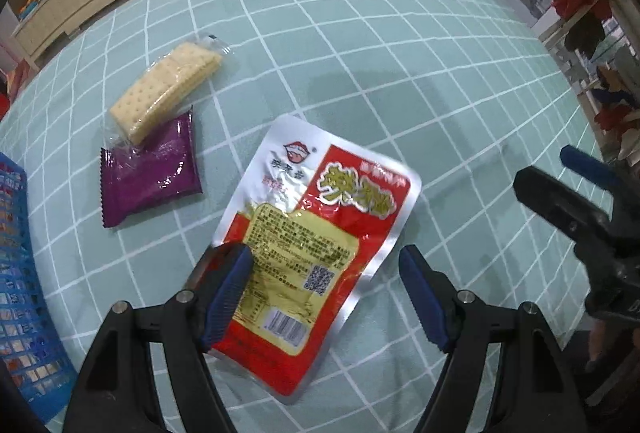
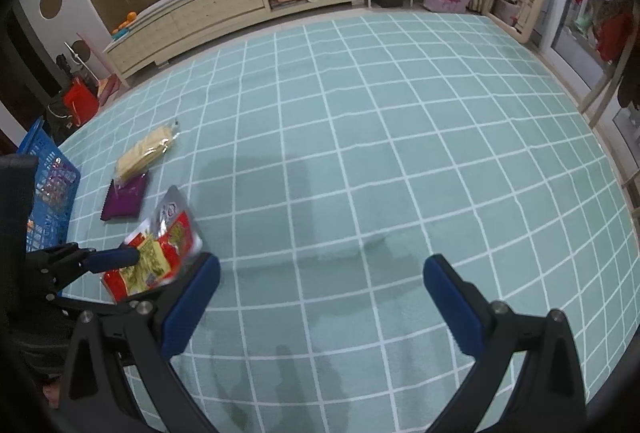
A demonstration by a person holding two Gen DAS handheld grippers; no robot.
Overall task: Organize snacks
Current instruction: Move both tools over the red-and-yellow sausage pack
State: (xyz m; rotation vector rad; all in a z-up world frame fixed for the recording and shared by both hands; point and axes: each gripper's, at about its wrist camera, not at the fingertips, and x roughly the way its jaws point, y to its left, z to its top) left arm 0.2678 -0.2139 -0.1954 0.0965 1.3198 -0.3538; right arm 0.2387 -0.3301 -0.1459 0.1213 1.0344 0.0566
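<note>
The left tool (image 1: 326,261) hangs low over the red snack packet (image 1: 320,233), which lies flat on the green checked table (image 1: 380,53) at the centre of the left wrist view. Its jaws stand wide, one blue pad over the packet's left edge, the other clear of it on the right. At mid left a cracker pack (image 1: 168,85) rests partly on a purple packet (image 1: 150,173). A blue basket (image 1: 20,273) sits at the left edge. The right tool (image 2: 320,277) gapes wide over bare cloth.
</note>
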